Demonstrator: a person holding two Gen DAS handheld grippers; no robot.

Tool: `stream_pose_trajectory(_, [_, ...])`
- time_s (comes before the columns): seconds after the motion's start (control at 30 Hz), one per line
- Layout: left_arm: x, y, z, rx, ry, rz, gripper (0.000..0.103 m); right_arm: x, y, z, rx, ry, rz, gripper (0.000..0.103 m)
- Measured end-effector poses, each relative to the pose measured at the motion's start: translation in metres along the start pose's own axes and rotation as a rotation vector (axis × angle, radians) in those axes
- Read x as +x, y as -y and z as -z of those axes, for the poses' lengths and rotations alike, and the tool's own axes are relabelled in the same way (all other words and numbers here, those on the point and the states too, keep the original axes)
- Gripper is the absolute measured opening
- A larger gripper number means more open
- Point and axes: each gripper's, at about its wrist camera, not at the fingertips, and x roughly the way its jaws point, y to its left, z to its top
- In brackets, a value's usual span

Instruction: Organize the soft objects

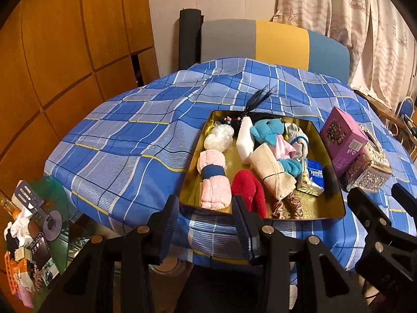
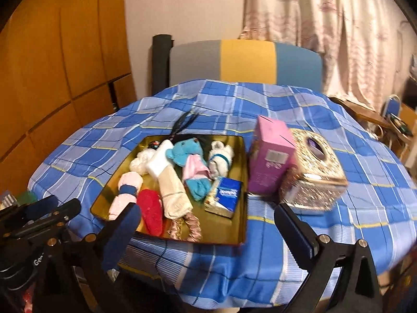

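A gold tray (image 1: 332, 161) (image 2: 244, 182) sits on the blue plaid tablecloth and holds several soft things. Among them are a rolled pink towel (image 1: 212, 182) (image 2: 122, 195), a red fuzzy piece (image 1: 247, 187) (image 2: 151, 208), a cream knit cloth (image 1: 271, 167), a teal plush bear (image 1: 268, 130) (image 2: 186, 151), white socks (image 1: 297, 138) and a blue tissue pack (image 1: 314, 174) (image 2: 225, 195). My left gripper (image 1: 206, 224) hangs at the tray's near edge, open with nothing between its fingers. My right gripper (image 2: 208, 232) stands wide open and empty, in front of the tray.
A purple box (image 2: 268, 161) and a glittery tissue box (image 2: 315, 174) stand right of the tray. A grey, yellow and blue chair (image 1: 273, 41) is behind the table. A cluttered side surface (image 1: 34, 229) lies low on the left, with a wooden cabinet beyond it.
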Motion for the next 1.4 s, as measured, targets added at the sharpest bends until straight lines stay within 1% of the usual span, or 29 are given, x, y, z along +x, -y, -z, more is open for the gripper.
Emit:
stream_pose_trajectory(0.13, [-0.009, 0.003, 0.004, 0.022, 0.016, -0.011, 0.042, -0.005, 0.007, 0.006, 0.034, -0.013, 0.043, 0.103])
stream_pose_trajectory(0.23, [-0.015, 0.004, 0.006, 0.03, 0.035, -0.006, 0.042, -0.008, 0.006, 0.007, 0.016, -0.011, 0.079, 0.103])
stream_pose_trajectory(0.3, [-0.019, 0.004, 0.005, 0.035, 0.049, -0.005, 0.042, -0.01, 0.004, 0.007, 0.003, -0.004, 0.086, 0.103])
stream_pose_trajectory(0.5, [-0.025, 0.006, 0.007, 0.041, 0.054, 0.037, 0.042, -0.012, 0.003, 0.005, -0.011, 0.017, 0.117, 0.103])
stream_pose_trajectory(0.67, [-0.029, 0.009, 0.01, 0.049, 0.058, 0.073, 0.042, -0.012, 0.009, 0.005, 0.018, 0.014, 0.111, 0.103])
stream_pose_trajectory(0.77, [-0.031, 0.011, 0.011, 0.057, 0.062, 0.09, 0.042, -0.011, 0.007, 0.006, 0.014, 0.005, 0.106, 0.103])
stream_pose_trajectory(0.87, [-0.032, 0.01, 0.012, 0.054, 0.065, 0.113, 0.042, -0.012, 0.004, 0.006, 0.002, 0.016, 0.114, 0.103])
stream_pose_trajectory(1.1, [-0.031, 0.01, 0.012, 0.044, 0.056, 0.122, 0.042, -0.012, 0.007, 0.006, 0.01, 0.014, 0.128, 0.103])
stream_pose_trajectory(1.4, [-0.03, 0.009, 0.014, 0.042, 0.049, 0.131, 0.042, -0.011, 0.006, 0.006, 0.005, 0.006, 0.119, 0.103])
